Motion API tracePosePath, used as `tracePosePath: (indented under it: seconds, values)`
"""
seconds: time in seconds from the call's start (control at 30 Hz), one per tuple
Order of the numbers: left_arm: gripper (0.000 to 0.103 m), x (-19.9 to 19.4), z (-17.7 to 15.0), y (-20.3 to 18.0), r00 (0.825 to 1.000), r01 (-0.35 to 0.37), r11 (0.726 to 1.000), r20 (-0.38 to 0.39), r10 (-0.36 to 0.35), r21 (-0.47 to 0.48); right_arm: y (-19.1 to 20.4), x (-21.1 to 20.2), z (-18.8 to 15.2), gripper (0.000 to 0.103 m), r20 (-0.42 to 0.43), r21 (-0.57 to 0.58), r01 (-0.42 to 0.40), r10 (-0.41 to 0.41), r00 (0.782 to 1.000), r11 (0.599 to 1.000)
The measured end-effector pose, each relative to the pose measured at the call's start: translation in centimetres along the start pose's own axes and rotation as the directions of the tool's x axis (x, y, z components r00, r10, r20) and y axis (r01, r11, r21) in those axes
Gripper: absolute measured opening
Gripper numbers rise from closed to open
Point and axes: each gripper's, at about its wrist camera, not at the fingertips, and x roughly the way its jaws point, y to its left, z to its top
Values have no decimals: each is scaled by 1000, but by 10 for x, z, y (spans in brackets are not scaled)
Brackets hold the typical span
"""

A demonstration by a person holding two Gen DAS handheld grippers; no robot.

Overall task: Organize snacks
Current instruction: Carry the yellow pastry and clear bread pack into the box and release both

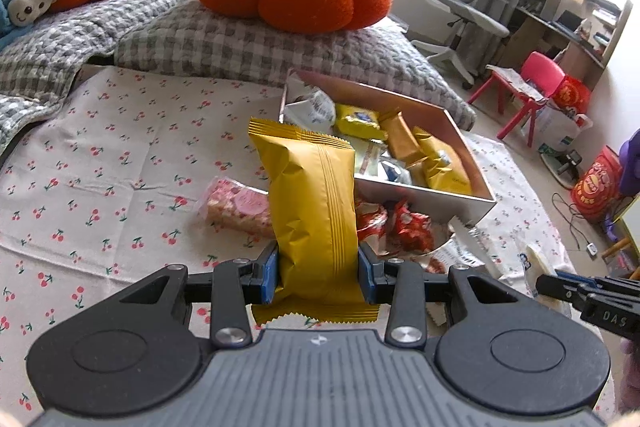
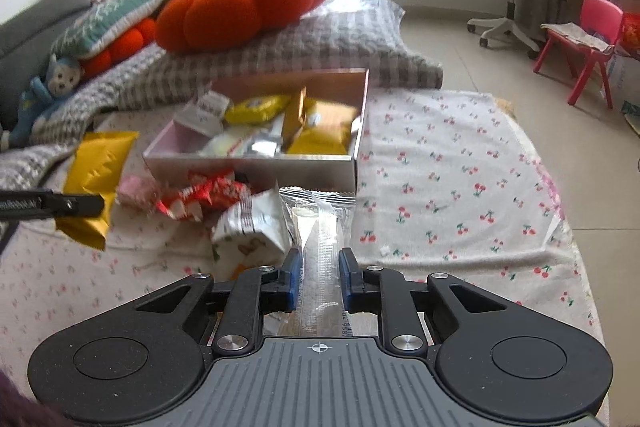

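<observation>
The left hand-held gripper (image 1: 318,269) clamps a yellow packet (image 1: 312,211); the right hand-held gripper (image 2: 320,273) pinches a clear packet (image 2: 320,227).

Yellow snack packet (image 1: 316,211) upright in left claw (image 1: 318,275), before snack-filled box (image 1: 424,197).

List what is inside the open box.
The box holds yellow packets, white wrappers and a silvery one. Anything beneath them, and most of the floor, is covered.

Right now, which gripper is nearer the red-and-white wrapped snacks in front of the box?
Left. The left gripper, shut on the yellow packet, sits just short of the red-and-white snacks. The right gripper, gripping a clear packet, is off to their right.
</observation>
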Motion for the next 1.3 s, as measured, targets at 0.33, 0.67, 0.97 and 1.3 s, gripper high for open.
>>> tracePosePath:
  seconds: [0.33,0.67,0.97,1.3]
  values:
    - [36,15,29,-15,1000,14,1000,27,-13,-18,8,9,40,19,64,94,-65,59,996,993]
    - [36,66,63,-14,1000,5,1000,23,-5,-9,15,62,84,19,66,164,-117,108,992,979]
    - [36,111,75,9,998,22,998,-52,-25,-55,22,125,107,19,33,211,-98,93,995,973]
    - [36,129,71,4,998,-5,1000,-67,7,31,26,159,108,19,2,205,-57,58,998,977]
